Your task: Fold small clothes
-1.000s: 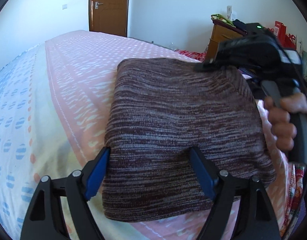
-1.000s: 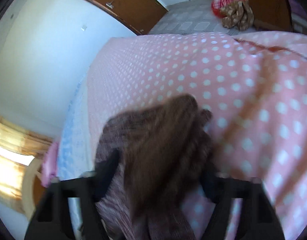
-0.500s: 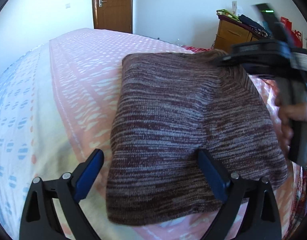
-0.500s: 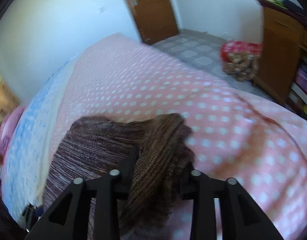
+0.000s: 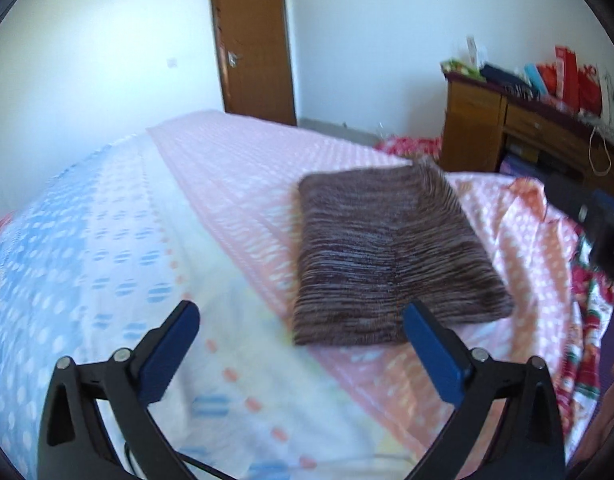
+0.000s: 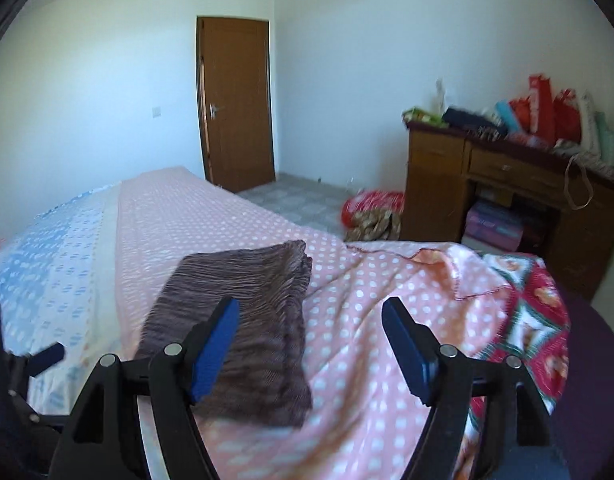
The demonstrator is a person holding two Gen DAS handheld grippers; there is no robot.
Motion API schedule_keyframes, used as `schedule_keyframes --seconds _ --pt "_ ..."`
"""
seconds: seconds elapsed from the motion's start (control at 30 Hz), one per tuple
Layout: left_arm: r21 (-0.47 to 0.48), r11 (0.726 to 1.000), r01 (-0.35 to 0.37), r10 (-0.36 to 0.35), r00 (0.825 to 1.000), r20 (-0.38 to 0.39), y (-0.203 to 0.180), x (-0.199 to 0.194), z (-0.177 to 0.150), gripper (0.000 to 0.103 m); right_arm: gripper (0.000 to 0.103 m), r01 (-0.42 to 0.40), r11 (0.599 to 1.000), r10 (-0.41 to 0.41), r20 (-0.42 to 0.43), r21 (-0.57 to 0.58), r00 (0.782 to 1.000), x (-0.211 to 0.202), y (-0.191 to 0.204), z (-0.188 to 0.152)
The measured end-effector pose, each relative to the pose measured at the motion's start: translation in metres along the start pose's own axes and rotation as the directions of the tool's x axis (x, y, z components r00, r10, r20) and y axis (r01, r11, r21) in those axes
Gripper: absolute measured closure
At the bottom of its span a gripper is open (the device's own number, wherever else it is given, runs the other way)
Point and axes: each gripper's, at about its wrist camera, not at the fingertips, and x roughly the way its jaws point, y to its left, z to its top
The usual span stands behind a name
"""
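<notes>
Garment: a folded brown knit sweater [image 5: 391, 256] lies flat on the pink polka-dot bedspread [image 5: 243, 184], a neat rectangle with stacked layers showing at its far right corner in your right wrist view [image 6: 243, 320].
Left gripper: your left gripper [image 5: 303, 344] hangs above the bed with its jaws spread wide and nothing between them; the sweater sits toward 1 o'clock from it, its near edge just past the right blue pad.
Right gripper: your right gripper [image 6: 311, 344] is likewise spread and holds nothing; the sweater lies at 11 o'clock, partly behind the left blue pad.
Contact: neither gripper touches the sweater, as far as the views show.
Bed: a blue-and-white patterned strip [image 5: 67, 248] runs along the bedspread at 9 o'clock.
Room: a brown wooden door [image 6: 237, 100] stands at 12 o'clock, and a wooden desk [image 6: 507, 184] piled with red bags at 2 o'clock.
</notes>
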Motion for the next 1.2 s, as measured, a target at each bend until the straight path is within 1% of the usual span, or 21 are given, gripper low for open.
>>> schedule_keyframes --seconds 0.1,0.17,0.27,0.4,0.53,0.6,0.77,0.93,1.2 --pt "-0.026 1.000 -0.015 0.016 0.999 0.033 0.009 -0.029 -0.006 0.000 0.027 0.006 1.000 -0.006 0.040 0.000 0.999 -0.027 0.006 -0.006" --pt "-0.038 0.999 -0.026 0.028 0.998 0.053 0.008 -0.043 -0.006 0.000 0.022 0.004 1.000 -0.004 0.066 0.008 0.998 -0.046 0.007 -0.011" --pt "-0.061 0.997 -0.051 0.056 0.995 0.085 0.010 -0.062 -0.009 0.000 0.022 -0.010 1.000 0.009 0.088 0.003 0.996 -0.065 0.005 -0.015" --pt "-0.063 0.997 -0.052 0.058 0.994 0.096 0.005 -0.083 -0.011 0.000 0.021 -0.019 1.000 0.018 0.112 0.008 0.994 -0.081 -0.002 -0.019" --pt "-0.051 0.996 -0.073 0.080 0.986 0.149 -0.005 -0.100 -0.012 0.000 0.021 -0.028 0.999 0.022 0.139 0.045 0.990 -0.094 -0.016 -0.017" --pt "-0.034 0.995 -0.089 0.093 0.983 0.161 -0.011 -0.104 -0.012 0.000 0.021 -0.032 0.998 0.023 0.143 0.057 0.989 -0.096 -0.021 -0.015" --pt "-0.019 0.992 -0.122 0.124 0.980 0.154 -0.020 -0.105 -0.013 0.000 0.021 -0.042 0.996 0.030 0.163 0.073 0.986 -0.099 -0.028 -0.012" --pt "-0.030 0.994 -0.106 0.109 0.982 0.156 -0.022 -0.107 -0.013 0.000 0.021 -0.048 0.994 0.032 0.164 0.094 0.986 -0.099 -0.034 -0.009" --pt "-0.021 0.995 -0.098 0.100 0.984 0.146 -0.023 -0.105 -0.015 0.000 0.021 -0.048 0.996 0.034 0.165 0.081 0.986 -0.099 -0.031 -0.011"
